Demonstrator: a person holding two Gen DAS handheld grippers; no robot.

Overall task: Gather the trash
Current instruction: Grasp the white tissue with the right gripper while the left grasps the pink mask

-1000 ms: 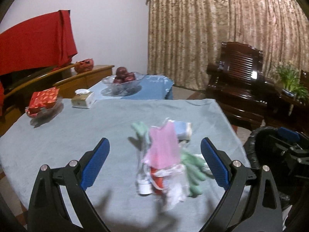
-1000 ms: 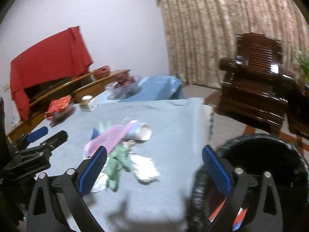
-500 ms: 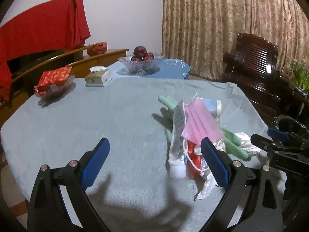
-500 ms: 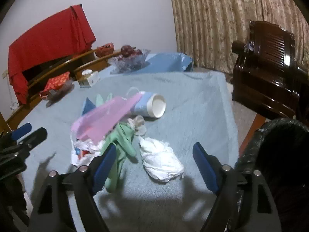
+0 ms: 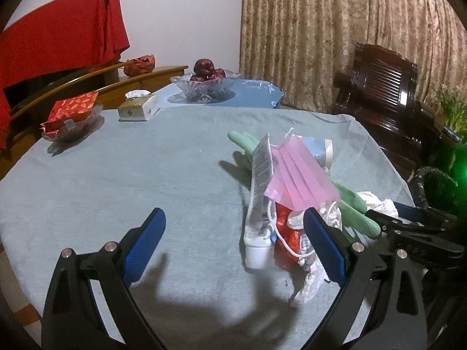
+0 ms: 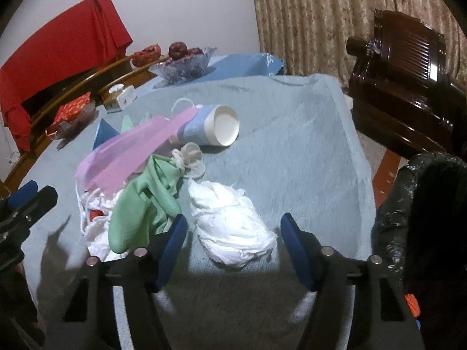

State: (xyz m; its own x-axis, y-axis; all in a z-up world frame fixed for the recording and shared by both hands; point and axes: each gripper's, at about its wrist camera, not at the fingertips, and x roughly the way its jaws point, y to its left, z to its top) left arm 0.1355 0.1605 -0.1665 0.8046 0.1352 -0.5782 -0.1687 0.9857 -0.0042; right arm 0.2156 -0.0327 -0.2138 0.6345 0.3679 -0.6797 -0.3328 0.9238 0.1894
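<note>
The crumpled white tissue (image 6: 233, 227) is framed by the right gripper (image 6: 233, 233), whose jaws have just been closing without touching it; the left gripper (image 5: 233, 233) is held wide and empty.

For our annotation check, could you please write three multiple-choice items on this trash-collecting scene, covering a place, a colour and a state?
1. The crumpled white tissue lies:
A. ahead of the right gripper, between its fingers
B. in the fruit bowl
C. on the chair

2. The face mask is:
A. black
B. pink
C. yellow

3. The paper cup:
A. stands upright
B. hangs from a finger
C. lies on its side

Key: A, the wad sits between the blue pads, untouched; B, pink pleats top the pile; C, its mouth faces sideways on the tablecloth.
</note>
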